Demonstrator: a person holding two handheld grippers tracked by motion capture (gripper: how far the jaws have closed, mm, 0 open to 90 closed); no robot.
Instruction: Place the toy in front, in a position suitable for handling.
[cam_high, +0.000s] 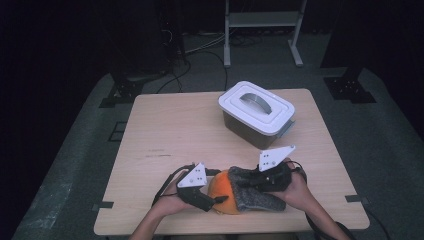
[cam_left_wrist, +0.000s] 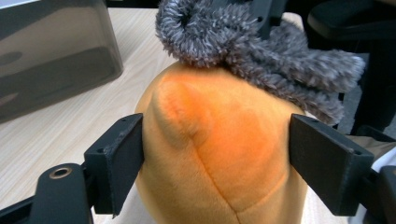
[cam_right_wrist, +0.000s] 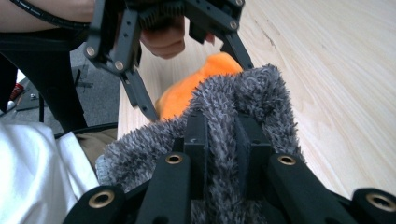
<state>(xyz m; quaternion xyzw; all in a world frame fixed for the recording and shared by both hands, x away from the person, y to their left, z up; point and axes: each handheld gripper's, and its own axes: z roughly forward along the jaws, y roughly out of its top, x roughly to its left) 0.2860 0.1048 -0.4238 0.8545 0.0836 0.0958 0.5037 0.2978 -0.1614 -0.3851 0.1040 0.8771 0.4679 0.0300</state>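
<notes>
Two grippers share our orange plush toy (cam_left_wrist: 219, 154): left gripper (cam_left_wrist: 215, 158) clamps its sides to steady it, right gripper (cam_right_wrist: 223, 140) pinches the grey fuzzy cloth (cam_right_wrist: 243, 93) draped over it

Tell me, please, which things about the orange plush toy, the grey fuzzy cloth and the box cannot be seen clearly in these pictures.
- Orange plush toy: its lower part is cut off by the bottom edge of the left gripper view; its overall shape stays unclear.
- Grey fuzzy cloth: bunched in the right gripper, so what kind of item it is cannot be told.
- Box: its white lid hides the contents in the high view.
</notes>
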